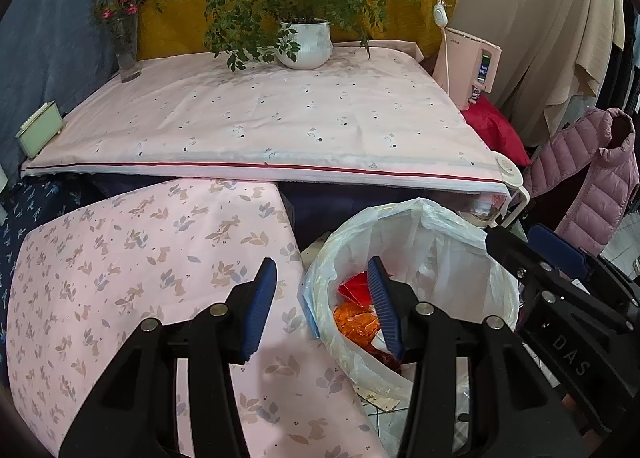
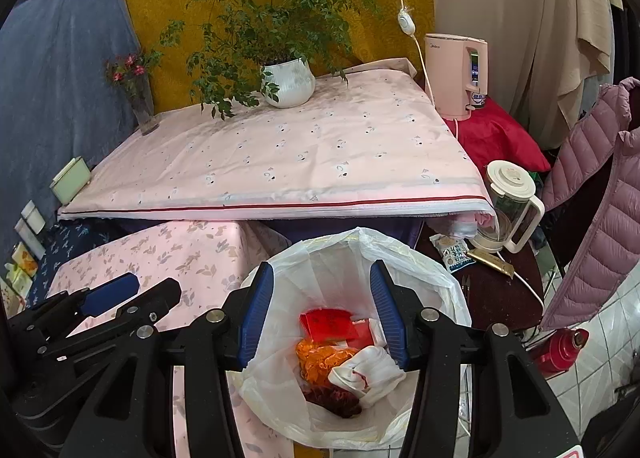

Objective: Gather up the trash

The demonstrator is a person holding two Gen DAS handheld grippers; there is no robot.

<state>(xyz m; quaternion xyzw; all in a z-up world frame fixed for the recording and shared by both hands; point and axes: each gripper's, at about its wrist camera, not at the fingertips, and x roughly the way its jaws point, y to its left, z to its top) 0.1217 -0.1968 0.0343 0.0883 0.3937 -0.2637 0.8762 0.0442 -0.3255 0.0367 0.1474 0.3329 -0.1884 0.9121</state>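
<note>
Right wrist view: both grippers part-open and empty above a bin lined with a thin white plastic bag (image 2: 420,278).

Right gripper (image 2: 322,312) over the mouth of the bag, 2 blue ribbed pads (image 2: 256,314) apart, nothing between them, nothing touched. Seen through the gap, down in the bag: a red paper packet (image 2: 328,324), a crumpled orange wrapper (image 2: 320,358), a wad of white tissue (image 2: 370,372), a dark red scrap (image 2: 332,400). Left gripper (image 1: 322,308) beside the bag's left rim, above a pink leaf-print cloth (image 1: 120,258), jaws likewise spread and holding nothing, right pad just over the bag's edge. Behind, a table under a pale pink dotted cloth (image 2: 280,162) with a white potted green plant (image 2: 288,84). Right of the bag, a clear jug with a cream lid (image 2: 510,210).
</note>
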